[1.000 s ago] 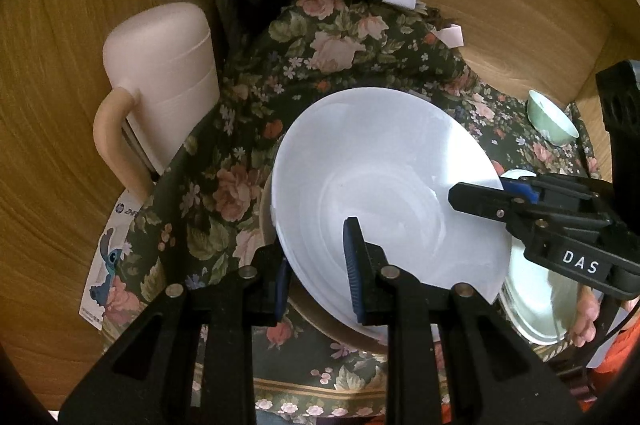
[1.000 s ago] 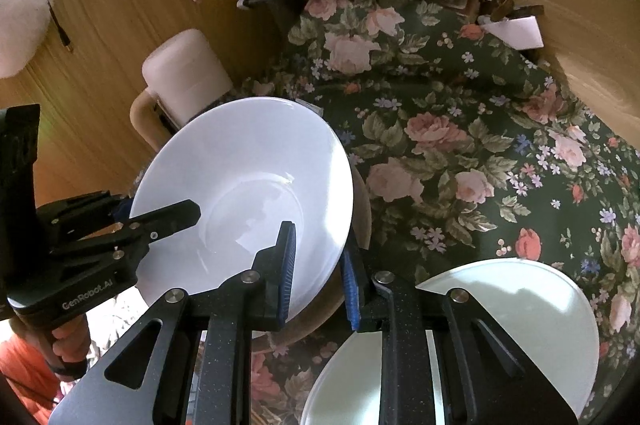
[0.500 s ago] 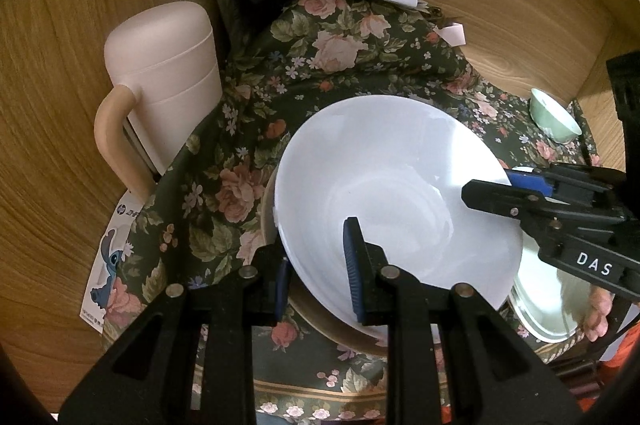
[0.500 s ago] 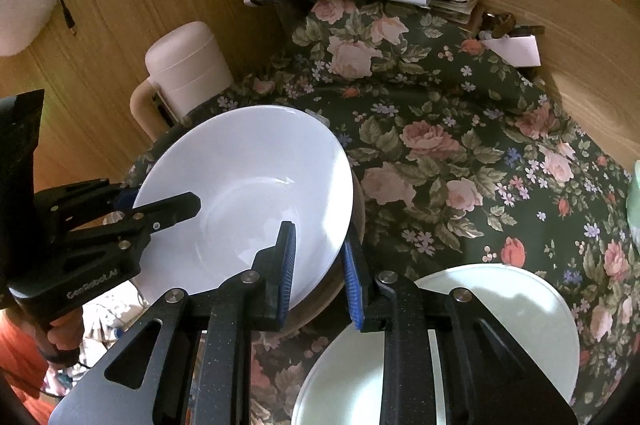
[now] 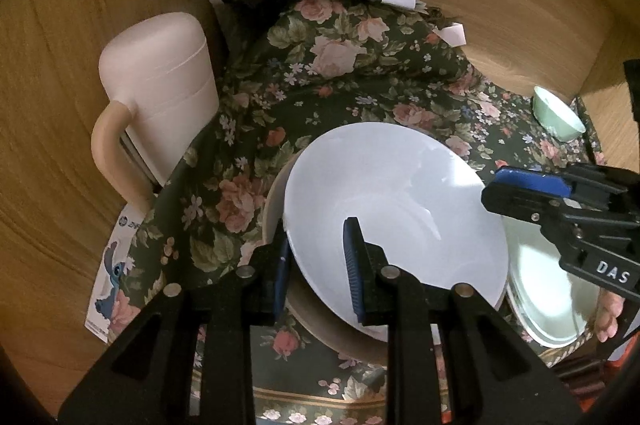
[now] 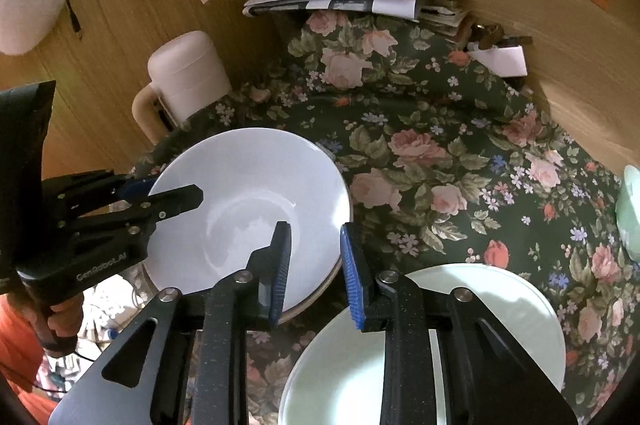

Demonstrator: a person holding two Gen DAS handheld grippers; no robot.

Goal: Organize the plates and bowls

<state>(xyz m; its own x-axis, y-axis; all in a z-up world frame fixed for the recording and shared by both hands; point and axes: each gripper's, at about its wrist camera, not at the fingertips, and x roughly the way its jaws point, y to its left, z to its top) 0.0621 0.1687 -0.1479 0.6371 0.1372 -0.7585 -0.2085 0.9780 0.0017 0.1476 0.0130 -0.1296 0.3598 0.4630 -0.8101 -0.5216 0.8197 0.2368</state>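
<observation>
in the left wrist view, the left gripper [image 5: 318, 267] is straddling the near rim of the wide white ceramic bowl [image 5: 394, 209], fingers spread, not pinching. the bowl is sitting in a beige bowl [image 5: 276, 201] on the floral-cloth tabletop [image 5: 340, 85].

in the right wrist view, the right gripper [image 6: 316, 267] is also spread across the white bowl's rim; both should be backing straight off without nudging it, beside the pale green plate [image 6: 500, 305].

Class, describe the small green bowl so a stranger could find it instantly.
Start from the floral tablecloth. Follow it to its far right corner, by the wooden wall, past the big white bowl. The small green bowl stands alone there: mint-coloured and by far the smallest dish.
</observation>
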